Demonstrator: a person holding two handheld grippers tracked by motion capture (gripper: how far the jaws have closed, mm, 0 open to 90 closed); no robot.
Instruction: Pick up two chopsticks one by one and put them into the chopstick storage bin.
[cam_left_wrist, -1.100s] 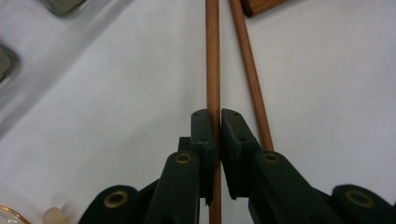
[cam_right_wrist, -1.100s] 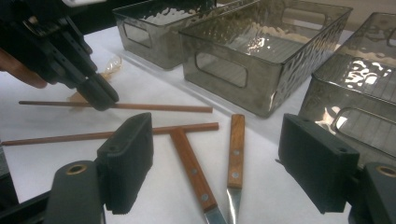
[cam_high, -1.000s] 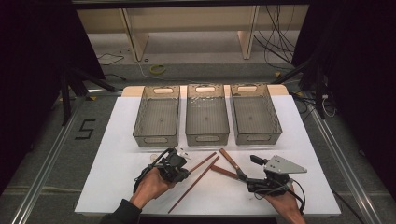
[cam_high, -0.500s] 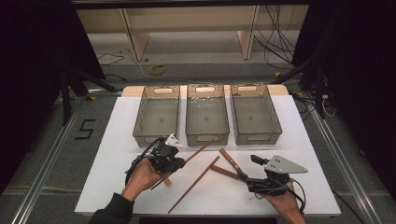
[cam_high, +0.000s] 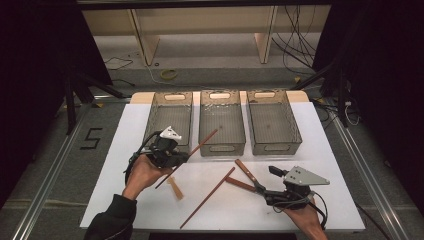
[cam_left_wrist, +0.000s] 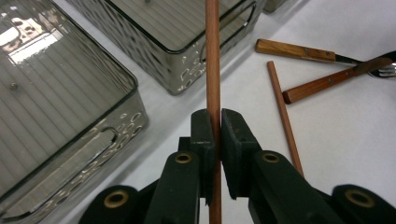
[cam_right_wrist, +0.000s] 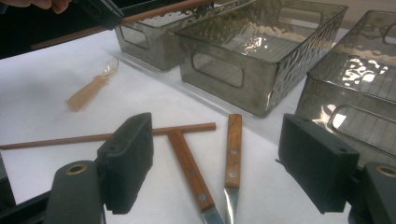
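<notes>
Clearing bin rims (cam_high: 171, 118): clamped chopstick (cam_high: 186, 159)

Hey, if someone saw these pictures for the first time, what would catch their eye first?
Probably the left tool, shut on a long wooden chopstick held above the white table. Next, three empty grey bins in a row behind it. Then the open right tool, near two wooden-handled utensils.

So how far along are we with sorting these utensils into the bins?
Nothing is binned: all three bins look empty. In hand: the left gripper is shut on one chopstick, lifted off the table near the bins. Left on the table: the second chopstick, two wood-handled utensils and a small spoon. The right gripper is open, holding nothing.
</notes>
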